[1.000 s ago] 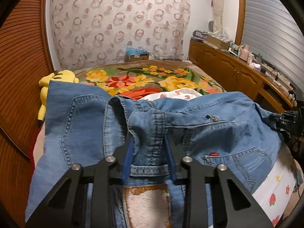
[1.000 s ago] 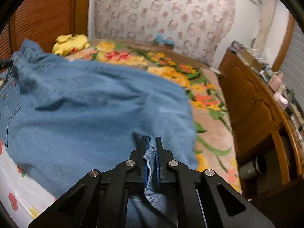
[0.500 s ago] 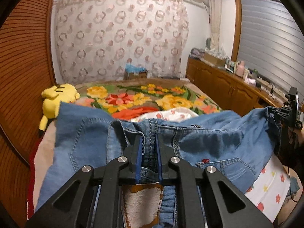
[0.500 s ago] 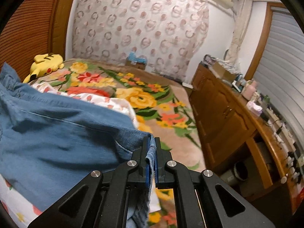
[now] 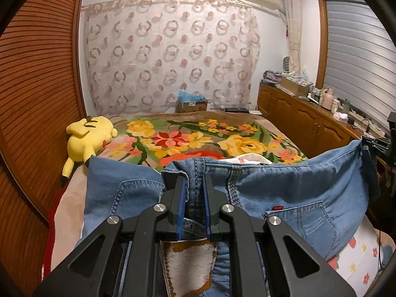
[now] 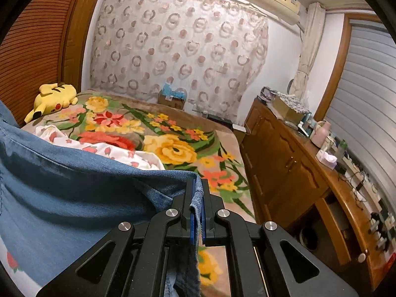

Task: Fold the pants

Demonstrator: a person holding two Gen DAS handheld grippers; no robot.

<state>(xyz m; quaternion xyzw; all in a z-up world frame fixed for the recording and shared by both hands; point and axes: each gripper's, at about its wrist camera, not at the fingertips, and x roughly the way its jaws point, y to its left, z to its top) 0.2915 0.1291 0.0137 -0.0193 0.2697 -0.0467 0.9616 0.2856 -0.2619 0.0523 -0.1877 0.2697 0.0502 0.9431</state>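
Observation:
The pants are blue jeans point(image 5: 284, 193), held up off the bed and stretched between my two grippers. My left gripper point(image 5: 193, 180) is shut on the waistband, with the back pocket and a small red tag to its right. My right gripper point(image 6: 197, 185) is shut on a denim edge of the jeans point(image 6: 81, 190), which spread to its left. The right gripper also shows at the far right edge of the left wrist view point(image 5: 381, 146), at the jeans' corner.
The bed point(image 6: 173, 148) has a floral blanket, and a white flowered cloth point(image 6: 111, 151) lies on it below the jeans. A yellow plush toy point(image 5: 86, 136) lies at the far left. A wooden cabinet point(image 6: 297, 173) with clutter runs along the right. A slatted wooden wall stands on the left.
Both grippers have risen with the jeans, lifting them off the bed. The left gripper's jaws have closed tighter on the waistband. More of the room and the blanket shows now.

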